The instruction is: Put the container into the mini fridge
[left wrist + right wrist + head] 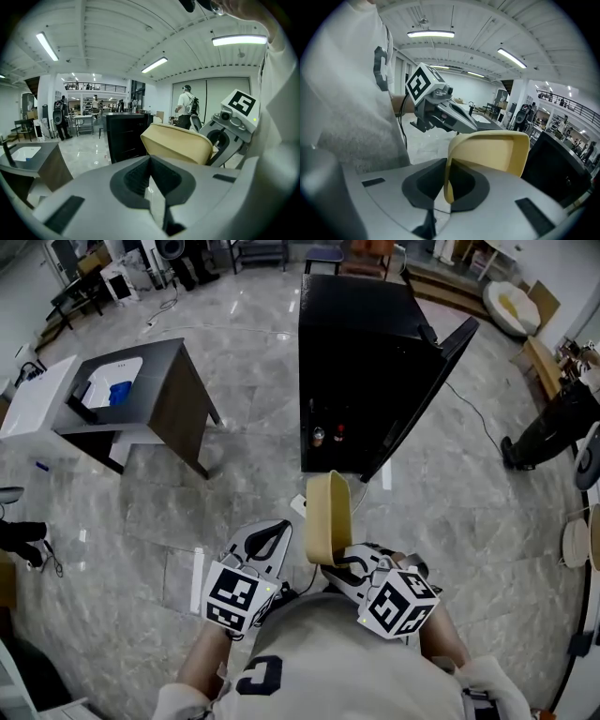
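Observation:
A pale yellow plastic container [328, 517] hangs on edge, with my right gripper [336, 563] shut on its rim. In the right gripper view the rim runs down between the dark pads [461, 180], and the container [492, 152] opens toward the camera. My left gripper [272, 538] is beside it on the left, shut and empty; its view shows the container [178, 143] just ahead to the right. The black mini fridge [361, 362] stands on the floor ahead, its door [427, 395] swung open to the right. Two small bottles [319, 436] show low inside.
A grey table [159, 381] with a white basin and a blue item stands at the left, next to a white cabinet [33, 399]. A black machine [553, 427] sits at the right. A person [187, 110] walks in the far background.

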